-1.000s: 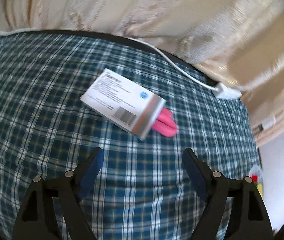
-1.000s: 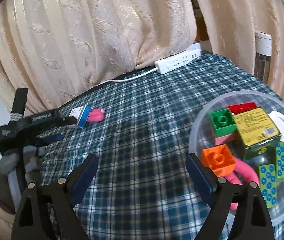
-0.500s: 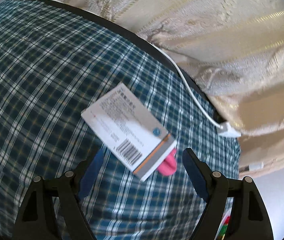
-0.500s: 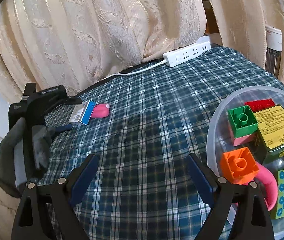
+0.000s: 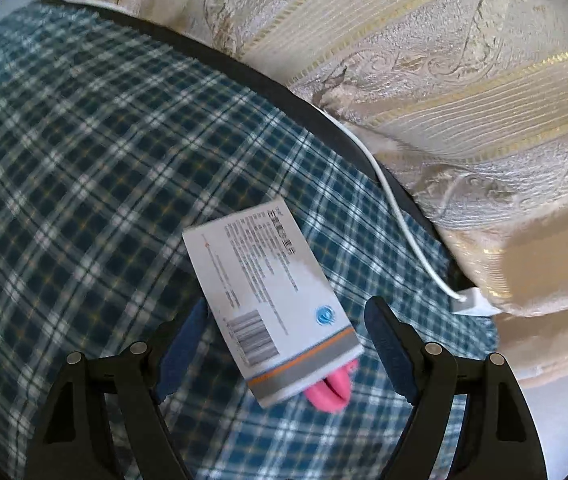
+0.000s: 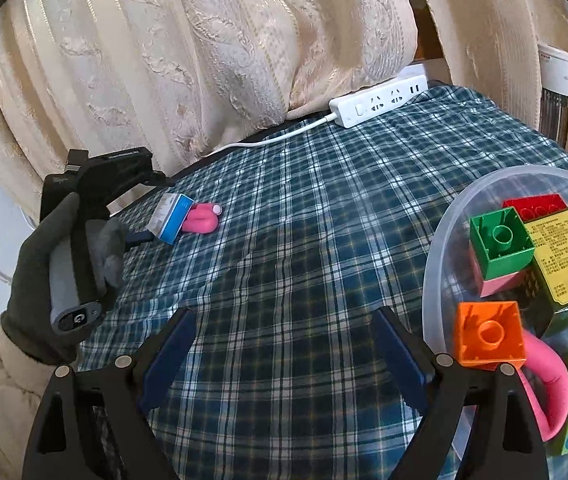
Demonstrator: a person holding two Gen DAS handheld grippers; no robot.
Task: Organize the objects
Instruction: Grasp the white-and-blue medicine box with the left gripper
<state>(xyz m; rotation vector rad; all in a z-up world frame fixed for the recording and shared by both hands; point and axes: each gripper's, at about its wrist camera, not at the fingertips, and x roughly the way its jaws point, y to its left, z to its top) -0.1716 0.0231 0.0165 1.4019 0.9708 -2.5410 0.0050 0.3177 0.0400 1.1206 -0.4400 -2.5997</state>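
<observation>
A gloved hand tilts the left gripper, jaws released, over a white box; right gripper gapes empty, bowl at three o'clock.

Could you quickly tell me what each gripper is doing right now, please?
Left gripper: open, straddling the white box, not gripping.
Right gripper: open, holding nothing, over the plaid cloth.

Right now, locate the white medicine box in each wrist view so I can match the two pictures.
Left wrist view: the white medicine box lies low in the centre, between the open fingers of the left gripper, on a pink toy.
Right wrist view: the same box sits at middle left, in front of the gloved hand.
Shared landmark: the white power strip cable along the curtain.
</observation>
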